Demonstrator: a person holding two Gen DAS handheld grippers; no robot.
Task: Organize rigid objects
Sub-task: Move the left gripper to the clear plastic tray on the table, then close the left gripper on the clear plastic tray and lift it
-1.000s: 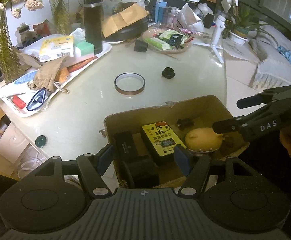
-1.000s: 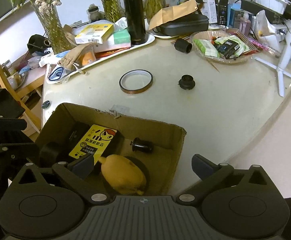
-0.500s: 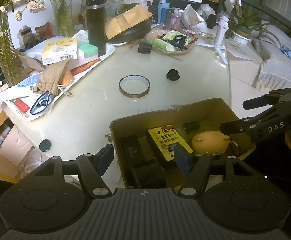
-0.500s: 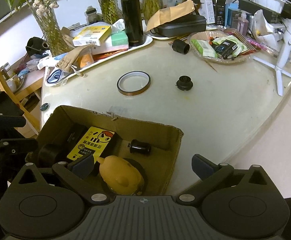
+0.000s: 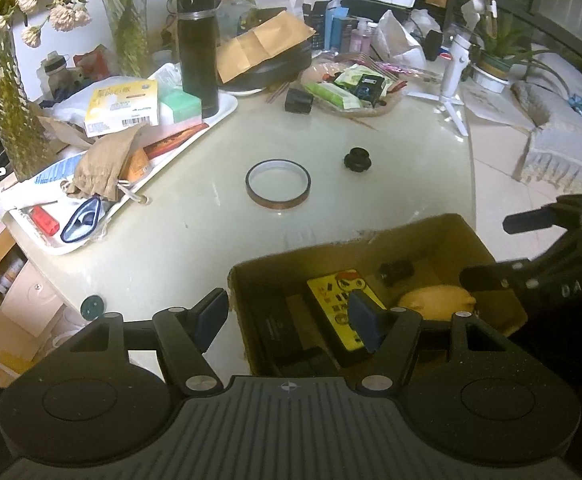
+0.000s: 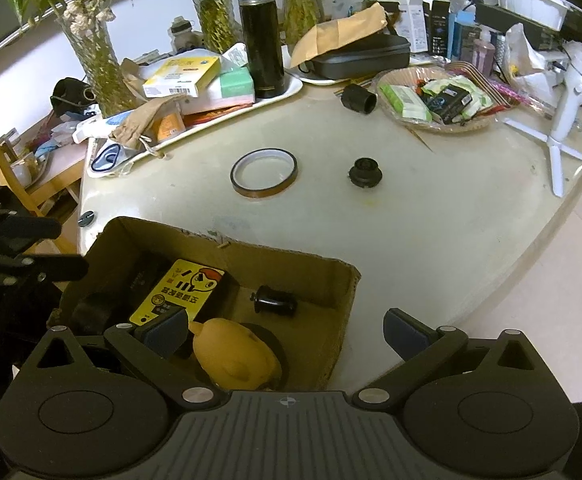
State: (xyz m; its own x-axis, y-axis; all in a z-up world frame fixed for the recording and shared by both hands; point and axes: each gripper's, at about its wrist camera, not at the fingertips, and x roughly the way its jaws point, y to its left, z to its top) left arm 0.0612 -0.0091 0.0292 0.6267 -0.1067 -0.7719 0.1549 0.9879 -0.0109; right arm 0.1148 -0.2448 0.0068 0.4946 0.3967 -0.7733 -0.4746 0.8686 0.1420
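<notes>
Cardboard box [image 5: 443,236] sits just below my fingertips, holding a yellow toy [image 6: 235,356], yellow-labelled pack [image 6: 179,292] and small black cylinder [image 6: 275,302]. My left gripper [image 5: 289,316] and right gripper [image 6: 287,330] both gape empty. Tape ring [image 5: 278,184] and black knob [image 5: 357,160] lie beyond on the table [image 5: 211,232].

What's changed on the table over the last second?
The yellow toy in the cardboard box seems to have rolled slightly. Nothing was grasped or released: left gripper and right gripper stay open and empty; tape ring and black knob unmoved.
</notes>
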